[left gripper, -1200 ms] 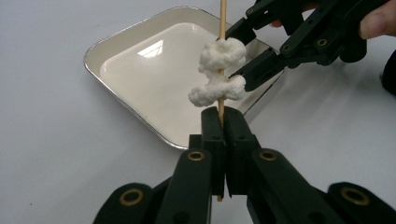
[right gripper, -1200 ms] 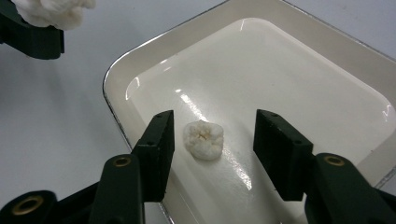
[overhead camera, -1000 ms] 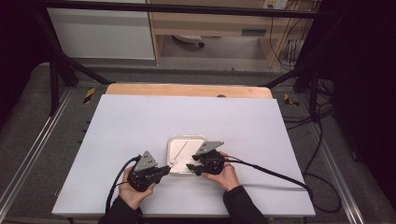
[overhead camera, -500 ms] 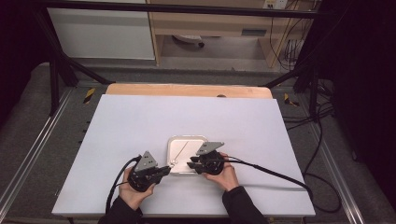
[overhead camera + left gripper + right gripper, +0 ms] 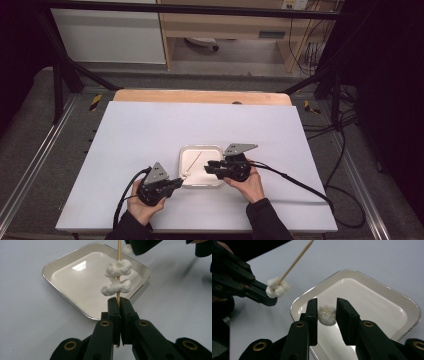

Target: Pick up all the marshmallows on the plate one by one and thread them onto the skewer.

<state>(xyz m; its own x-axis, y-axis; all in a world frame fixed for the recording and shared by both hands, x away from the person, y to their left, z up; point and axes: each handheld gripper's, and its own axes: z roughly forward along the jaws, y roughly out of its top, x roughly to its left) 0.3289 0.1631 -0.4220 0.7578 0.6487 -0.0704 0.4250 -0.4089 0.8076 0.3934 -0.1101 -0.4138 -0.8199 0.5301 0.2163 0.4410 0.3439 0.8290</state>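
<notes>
Both claws grip; right claw [image 5: 326,312] lifted w/ marshmallow [image 5: 327,315].

- No readable text, label, brand, number or sign in any of the three views.
- Yellow-and-black striped markers [image 5: 95,101] on the floor rails beside the white bench [image 5: 150,130]: a pattern, no lettering.
- Small pale plate [image 5: 272,34] on the wooden shelf unit at the far side: too small to read.
</notes>
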